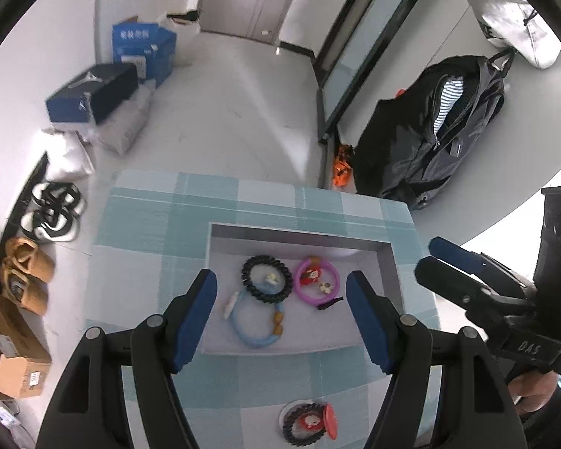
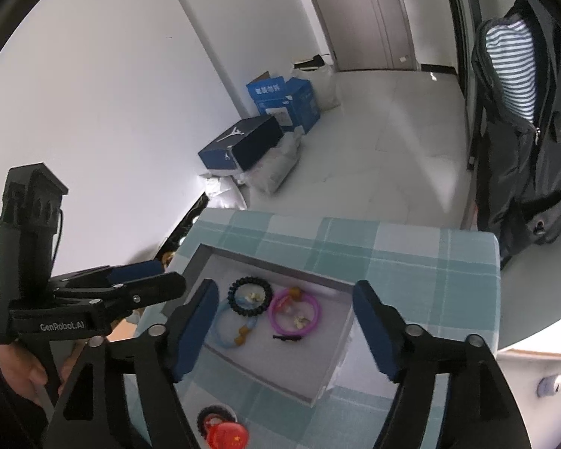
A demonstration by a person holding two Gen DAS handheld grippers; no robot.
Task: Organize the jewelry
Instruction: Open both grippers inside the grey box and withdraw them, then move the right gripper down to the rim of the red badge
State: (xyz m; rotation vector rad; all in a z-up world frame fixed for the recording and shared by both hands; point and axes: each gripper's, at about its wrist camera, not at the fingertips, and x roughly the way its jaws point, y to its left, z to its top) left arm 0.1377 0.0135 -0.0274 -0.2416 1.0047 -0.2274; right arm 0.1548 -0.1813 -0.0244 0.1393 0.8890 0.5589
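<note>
We see a shallow grey tray (image 1: 387, 269) lying on a table covered in a teal-and-white checked cloth (image 1: 161, 232), and the jewelry rests inside it. A black beaded bracelet (image 1: 266, 278) with a small pale charm in its ring lies toward the tray's left; its near edge overlaps a light blue bracelet (image 1: 252, 331) carrying amber beads and a white charm. Just to the right sits a purple bracelet (image 1: 316, 280) with a red charm and a small pale one inside its loop, and a small dark clip (image 1: 330, 303) lies at its near edge. Outside the tray, at the table's near edge, another black beaded ring (image 1: 303, 423) sits beside a red disc (image 1: 331, 421). Our left gripper (image 1: 282, 314) hangs above the tray with its blue-padded jaws spread wide, holding nothing. Our right gripper (image 2: 286, 327) is likewise spread wide and empty over the tray.
</note>
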